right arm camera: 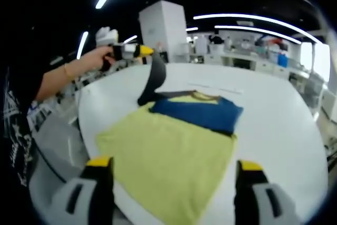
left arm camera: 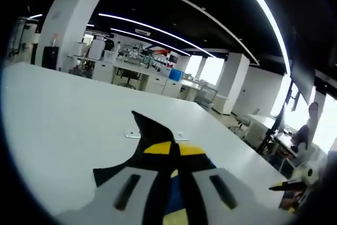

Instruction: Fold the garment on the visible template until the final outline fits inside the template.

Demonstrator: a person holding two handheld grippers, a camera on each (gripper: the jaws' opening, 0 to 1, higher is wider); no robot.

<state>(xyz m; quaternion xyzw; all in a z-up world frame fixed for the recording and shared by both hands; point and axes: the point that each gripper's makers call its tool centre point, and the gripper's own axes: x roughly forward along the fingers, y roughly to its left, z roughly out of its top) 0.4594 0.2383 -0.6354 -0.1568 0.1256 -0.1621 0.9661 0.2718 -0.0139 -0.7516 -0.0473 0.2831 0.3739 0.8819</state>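
On the white table the garment lies mostly flat while the left gripper lifts its dark sleeve, fingers pinching it for folding inward, and the right gripper hovers, fingers spread.

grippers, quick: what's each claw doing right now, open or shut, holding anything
Left claw: shut on the garment's dark sleeve, lifting it off the table.
Right claw: open, holding nothing, hovering over the yellow garment.

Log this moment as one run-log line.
left gripper: shut on dark sleeve, lifted | right gripper: open, hovering | garment: yellow-blue, on white table
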